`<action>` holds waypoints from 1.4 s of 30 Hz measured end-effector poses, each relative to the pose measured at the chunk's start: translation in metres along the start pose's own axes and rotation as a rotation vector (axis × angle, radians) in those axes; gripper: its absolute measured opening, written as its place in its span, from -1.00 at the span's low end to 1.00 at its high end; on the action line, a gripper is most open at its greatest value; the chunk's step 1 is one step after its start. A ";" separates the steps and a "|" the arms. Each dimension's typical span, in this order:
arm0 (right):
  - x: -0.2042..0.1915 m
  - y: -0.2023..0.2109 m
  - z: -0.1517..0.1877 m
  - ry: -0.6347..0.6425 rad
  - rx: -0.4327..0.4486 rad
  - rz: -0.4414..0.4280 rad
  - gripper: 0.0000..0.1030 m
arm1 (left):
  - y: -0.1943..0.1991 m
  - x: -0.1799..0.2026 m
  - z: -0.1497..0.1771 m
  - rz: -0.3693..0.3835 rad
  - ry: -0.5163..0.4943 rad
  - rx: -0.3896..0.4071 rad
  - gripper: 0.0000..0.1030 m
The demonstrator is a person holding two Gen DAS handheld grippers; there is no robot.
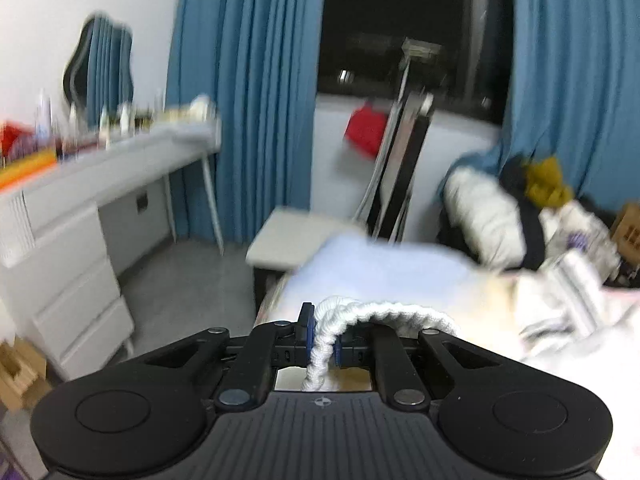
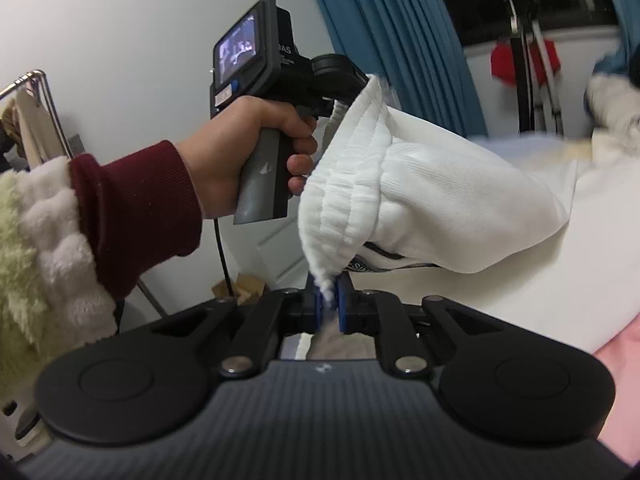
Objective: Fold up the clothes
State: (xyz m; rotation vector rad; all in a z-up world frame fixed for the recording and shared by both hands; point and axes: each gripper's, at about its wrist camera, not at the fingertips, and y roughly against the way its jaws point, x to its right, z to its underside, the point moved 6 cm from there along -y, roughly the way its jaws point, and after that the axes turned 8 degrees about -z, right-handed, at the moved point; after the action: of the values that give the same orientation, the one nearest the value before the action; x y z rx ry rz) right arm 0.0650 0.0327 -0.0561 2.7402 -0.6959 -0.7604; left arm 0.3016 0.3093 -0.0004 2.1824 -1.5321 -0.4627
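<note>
We hold a white garment (image 2: 432, 184) by its ribbed elastic waistband (image 2: 344, 184), lifted off the bed (image 2: 500, 300) and stretched between our two grippers. The right gripper (image 2: 329, 300) has its blue pads pinched narrow on one corner of the band, fabric bunched between them. The left gripper (image 1: 323, 340) is likewise nearly closed on the band, which arches over its right finger as a thick, corded ridge (image 1: 384, 312).

Only the right wrist view shows the garment's body: smooth knit cloth hanging in soft folds toward the mattress, with a dark printed strip under the fold. It also shows our left hand (image 2: 240, 152) around the grey handle of the other tool, a maroon cuff (image 2: 136, 216) and fleecy sleeve (image 2: 40, 248) behind it, and a clothes rail (image 2: 36, 92) by the wall.

Only the left wrist view shows the room ahead, blurred: a white dresser (image 1: 68, 248) with drawers and cluttered top along the left wall, open grey floor (image 1: 192, 288) between it and the bed edge, a small pale table (image 1: 292, 240) just beside the bed, and a heap of clothes (image 1: 540, 216) at the far right.

Both views show pleated blue curtains (image 1: 248, 92) framing a dark window (image 1: 412, 20), a leaning folded frame (image 1: 404, 152) and something red (image 1: 364, 132) beneath it.
</note>
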 end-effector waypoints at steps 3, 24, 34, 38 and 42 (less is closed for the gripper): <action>0.027 -0.031 0.021 -0.043 -0.077 0.008 -0.77 | -0.046 -0.017 0.035 -0.020 0.026 -0.067 -0.78; 0.025 0.089 0.005 0.015 0.004 0.152 0.60 | 0.147 -0.037 0.108 -0.108 0.041 -0.051 0.64; 0.087 0.218 -0.007 0.057 0.144 0.485 0.60 | 0.245 0.042 0.136 0.004 -0.018 0.031 0.66; 0.128 0.249 -0.001 -0.028 0.212 0.557 0.60 | 0.261 0.091 0.148 0.083 -0.044 0.057 0.69; 0.150 0.260 0.000 -0.076 0.259 0.574 0.60 | 0.260 0.150 0.151 0.126 -0.138 0.109 0.86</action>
State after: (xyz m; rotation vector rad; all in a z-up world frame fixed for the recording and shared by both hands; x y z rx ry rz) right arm 0.0782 -0.2662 -0.0368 2.5064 -1.5980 -0.6710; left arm 0.0687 0.0676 0.0036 2.1570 -1.7951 -0.5086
